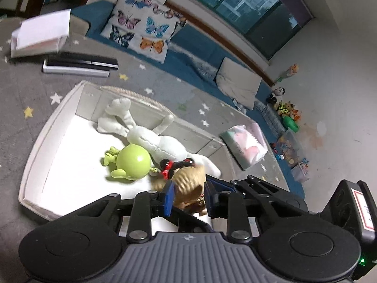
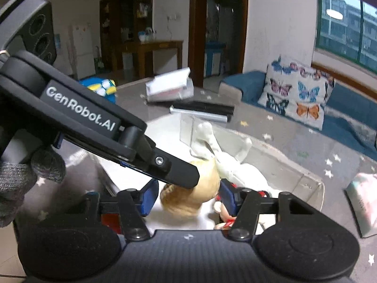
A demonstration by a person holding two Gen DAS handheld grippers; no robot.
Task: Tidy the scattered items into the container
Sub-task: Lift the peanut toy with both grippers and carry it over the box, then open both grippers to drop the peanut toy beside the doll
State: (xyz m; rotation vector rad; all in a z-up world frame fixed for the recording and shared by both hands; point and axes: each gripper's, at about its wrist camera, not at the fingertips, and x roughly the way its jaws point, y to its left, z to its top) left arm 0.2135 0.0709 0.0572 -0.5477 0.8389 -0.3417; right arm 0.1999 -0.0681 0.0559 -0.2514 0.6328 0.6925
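I see a glossy, smooth green plastic toy [image 1: 133,162] lying in the matt white container [image 1: 35,151], next to a soft white cloth plush [image 1: 150,139]. The doll's blond hair [image 2: 188,195] looks fibrous and ridged. My grippers' pads [image 1: 168,197] are matt blue, their arms matt black plastic. The grey carpet [image 1: 23,94] looks short-piled, and my glove [image 2: 21,179] is a coarse knit.

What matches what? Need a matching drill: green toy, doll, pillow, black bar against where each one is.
1 green toy
2 doll
3 pillow
4 black bar

A on the blue couch
B in the left gripper
C on the rug
D loose in the bin

Pairs: 1-D, 2-B, 3-A, 4-C
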